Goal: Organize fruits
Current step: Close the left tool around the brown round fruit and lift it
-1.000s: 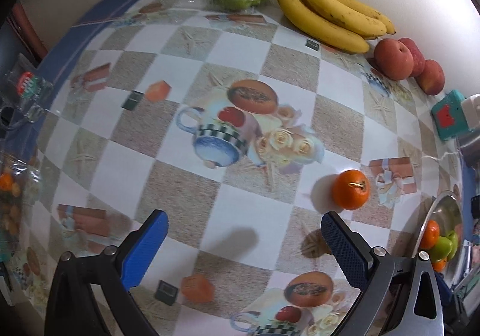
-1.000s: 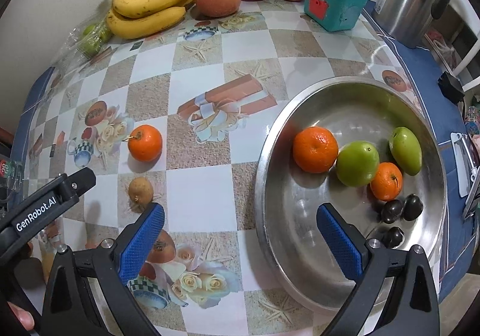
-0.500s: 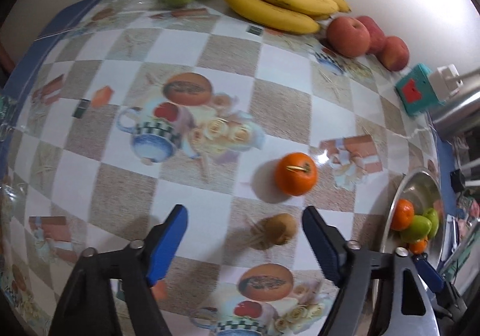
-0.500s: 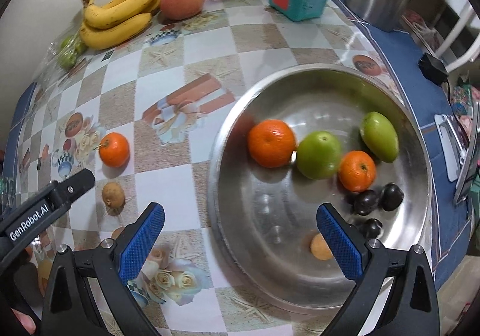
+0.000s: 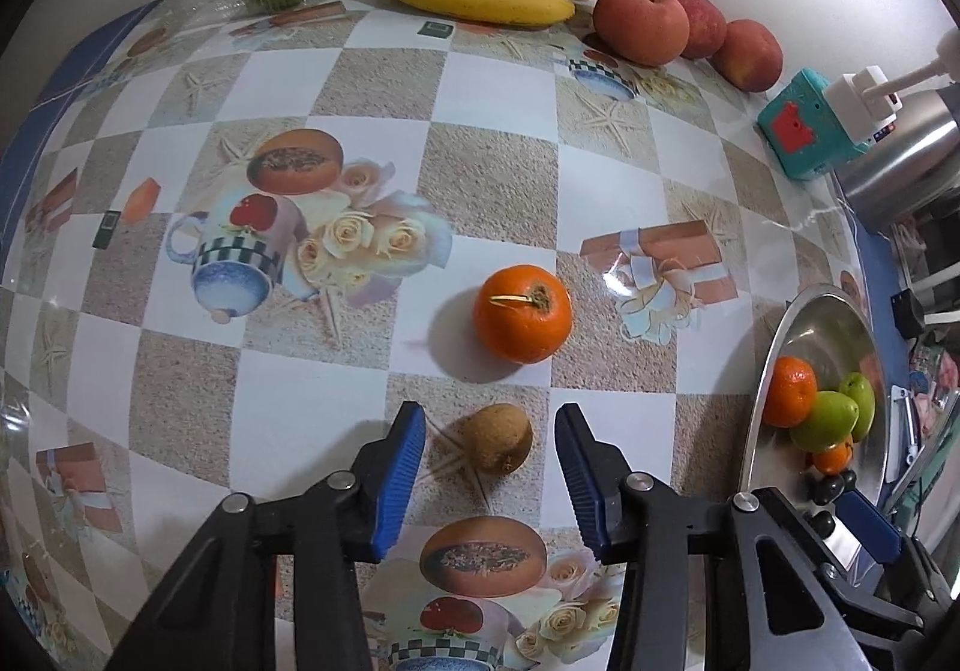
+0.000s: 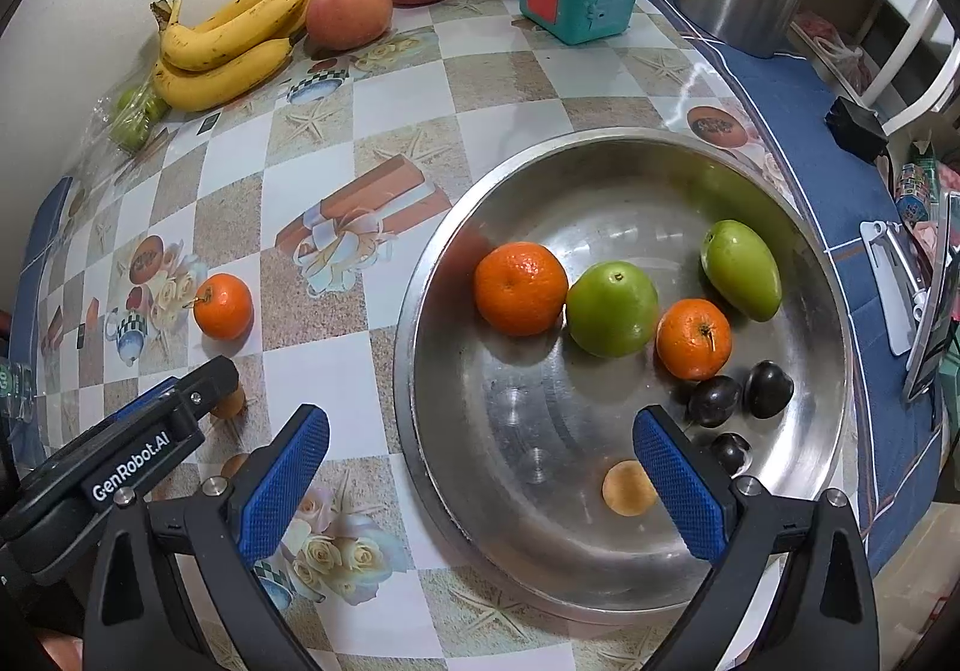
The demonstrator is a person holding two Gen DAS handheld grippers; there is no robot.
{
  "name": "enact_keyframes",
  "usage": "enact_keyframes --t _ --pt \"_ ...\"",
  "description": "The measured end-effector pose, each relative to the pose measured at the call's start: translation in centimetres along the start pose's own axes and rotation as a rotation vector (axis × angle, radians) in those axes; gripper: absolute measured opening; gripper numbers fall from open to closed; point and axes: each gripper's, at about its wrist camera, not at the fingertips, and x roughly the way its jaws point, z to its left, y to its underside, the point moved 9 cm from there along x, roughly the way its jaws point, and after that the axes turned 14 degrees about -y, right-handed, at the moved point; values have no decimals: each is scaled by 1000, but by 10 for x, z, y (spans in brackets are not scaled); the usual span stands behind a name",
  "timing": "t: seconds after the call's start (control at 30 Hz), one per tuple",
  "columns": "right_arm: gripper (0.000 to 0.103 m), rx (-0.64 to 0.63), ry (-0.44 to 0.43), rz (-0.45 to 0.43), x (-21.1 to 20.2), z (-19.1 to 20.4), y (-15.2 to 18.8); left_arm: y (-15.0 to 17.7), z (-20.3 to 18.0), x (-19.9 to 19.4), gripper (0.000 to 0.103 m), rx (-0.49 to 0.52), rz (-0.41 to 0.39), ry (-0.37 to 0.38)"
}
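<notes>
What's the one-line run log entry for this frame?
left gripper: closing around small brown fruit, pads not touching | right gripper: open, empty, over metal bowl

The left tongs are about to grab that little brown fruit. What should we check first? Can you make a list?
1. Small brown fruit sits between the left tongs: ok.
2. Pads pressing on the fruit: not ok, the jaws have just been closing, but gaps show on both sides.
3. Orange on the table clear of the tongs: ok, it lies beyond them.
4. Room in the metal bowl: ok, much bare metal shows.
5. Right tongs out of the way: ok, open and empty over the bowl's near edge.
</notes>
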Motion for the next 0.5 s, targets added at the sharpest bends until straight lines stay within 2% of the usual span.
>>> enact_keyframes --t 0.2,0.33,0.5 --pt "101 4 7 -1 -1 -2 0 1 -1 7 39 2 13 6" --pt "101 3 6 -1 -1 -3 -1 2 1 9 27 -7 23 19" --pt "101 5 9 -6 -2 -4 -1 2 4 3 27 -21 13 35"
